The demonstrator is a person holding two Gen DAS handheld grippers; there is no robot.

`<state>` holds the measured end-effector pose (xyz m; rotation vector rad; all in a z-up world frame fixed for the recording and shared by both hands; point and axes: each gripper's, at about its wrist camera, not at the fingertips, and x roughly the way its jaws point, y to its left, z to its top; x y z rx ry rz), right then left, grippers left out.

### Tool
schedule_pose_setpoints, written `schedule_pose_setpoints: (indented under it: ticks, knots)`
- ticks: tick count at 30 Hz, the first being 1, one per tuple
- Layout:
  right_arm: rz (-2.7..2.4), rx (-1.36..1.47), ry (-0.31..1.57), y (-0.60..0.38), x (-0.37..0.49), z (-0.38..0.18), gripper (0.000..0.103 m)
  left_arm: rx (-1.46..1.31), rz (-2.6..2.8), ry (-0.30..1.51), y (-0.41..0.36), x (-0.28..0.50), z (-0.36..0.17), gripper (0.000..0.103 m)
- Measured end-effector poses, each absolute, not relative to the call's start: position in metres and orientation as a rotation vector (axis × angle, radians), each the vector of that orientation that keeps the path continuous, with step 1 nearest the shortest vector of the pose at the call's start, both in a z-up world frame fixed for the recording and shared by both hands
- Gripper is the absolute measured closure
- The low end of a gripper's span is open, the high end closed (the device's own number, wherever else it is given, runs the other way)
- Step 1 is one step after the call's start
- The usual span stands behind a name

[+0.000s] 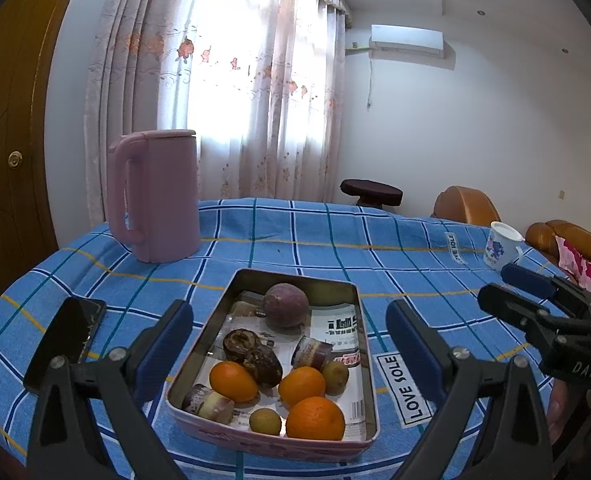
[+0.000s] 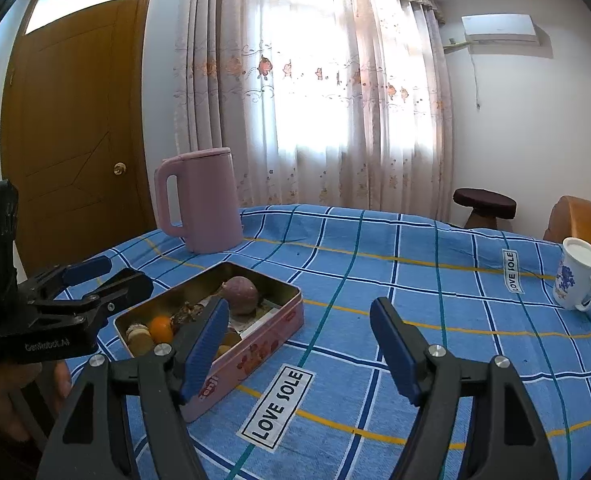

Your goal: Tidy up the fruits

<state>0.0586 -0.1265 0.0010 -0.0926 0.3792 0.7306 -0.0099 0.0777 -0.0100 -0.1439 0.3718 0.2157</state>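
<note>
A pink metal tin (image 1: 199, 428) lies on the blue checked tablecloth, lined with paper. In it are three oranges (image 1: 315, 418), a purple round fruit (image 1: 286, 305), two small yellow-green fruits (image 1: 265, 421), a dark wrinkled fruit (image 1: 251, 354) and wrapped snacks. My left gripper (image 1: 289, 344) is open and empty, above the tin with a finger on either side. My right gripper (image 2: 299, 344) is open and empty over bare cloth, right of the tin (image 2: 255, 352). The right gripper also shows at the right edge of the left wrist view (image 1: 519, 288); the left gripper shows at the left of the right wrist view (image 2: 103, 276).
A pink kettle (image 1: 155, 196) stands at the back left of the table. A black phone (image 1: 65, 344) lies left of the tin. A white mug with blue print (image 2: 577, 276) stands at the right. A stool (image 2: 483, 200) and orange chairs (image 1: 467, 204) stand beyond the table.
</note>
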Motion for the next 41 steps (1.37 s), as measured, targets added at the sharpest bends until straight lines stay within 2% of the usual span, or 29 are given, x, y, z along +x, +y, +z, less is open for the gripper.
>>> schedule_pose_setpoints:
  ticks: [8, 25, 41]
  knots:
    - [0.723, -0.084, 0.380, -0.131, 0.060, 0.000, 0.028, -0.141, 0.221, 0.371, 0.077, -0.009, -0.010, 0.000]
    - [0.695, -0.109, 0.303, -0.139, 0.047, 0.013, 0.028, -0.109, 0.200, 0.327, 0.066, -0.018, 0.005, 0.000]
    - [0.686, -0.123, 0.312, -0.139, 0.049, 0.006, 0.028, -0.106, 0.209, 0.339, 0.063, -0.016, 0.004, 0.000]
